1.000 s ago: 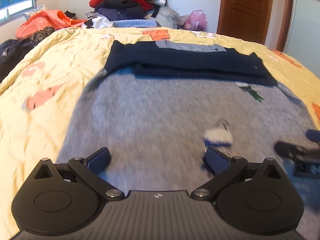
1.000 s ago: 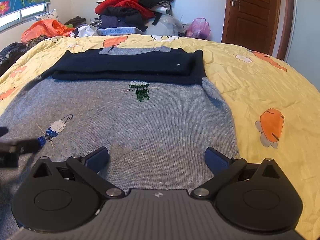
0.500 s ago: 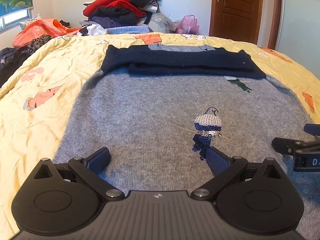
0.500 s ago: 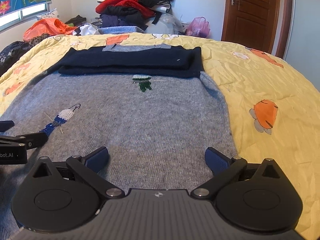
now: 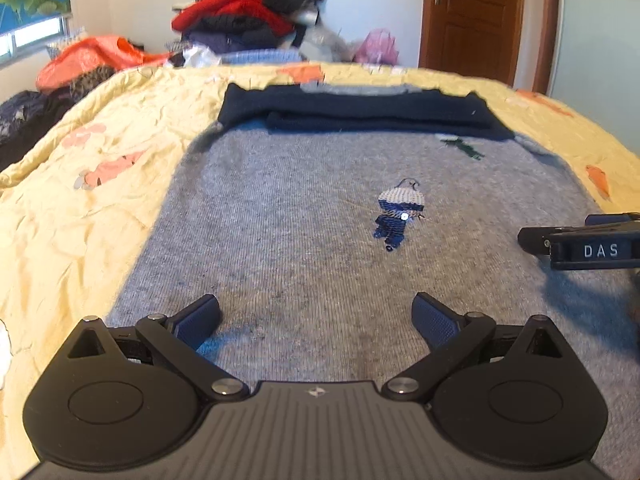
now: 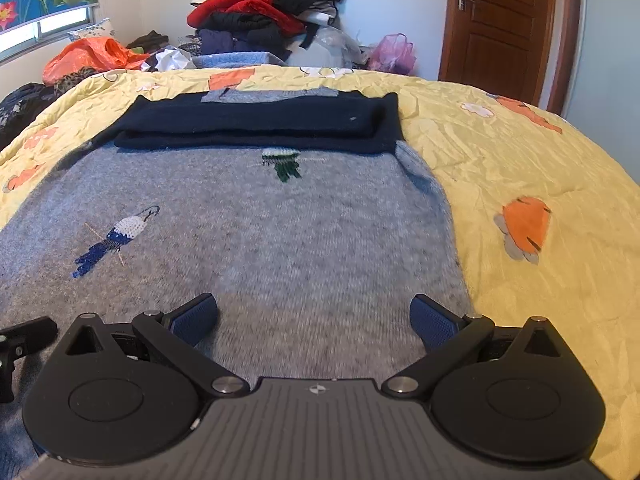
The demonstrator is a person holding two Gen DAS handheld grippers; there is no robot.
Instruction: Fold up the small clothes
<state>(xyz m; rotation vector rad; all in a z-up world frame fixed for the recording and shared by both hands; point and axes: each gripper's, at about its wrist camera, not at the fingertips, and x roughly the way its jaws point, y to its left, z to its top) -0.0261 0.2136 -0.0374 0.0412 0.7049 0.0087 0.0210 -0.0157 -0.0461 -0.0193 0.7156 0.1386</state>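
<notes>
Left wrist view alone shows right gripper [image 5: 536, 236] at 3 o'clock, marked DAS; jaw state there cannot tell. Its own view: jaws spread, empty. Left gripper [image 5: 316, 318] released. Grey sweater [image 5: 304, 240] flat on yellow quilt [image 6: 520, 160], navy sleeves [image 6: 260, 120] folded at 12 o'clock; clothes pile [image 6: 264, 16] beyond.

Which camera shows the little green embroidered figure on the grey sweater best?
The right wrist view: the green embroidered figure sits near centre, sharp, just below the folded navy sleeves. In the left wrist view it is small, blurred, off to the right.
</notes>
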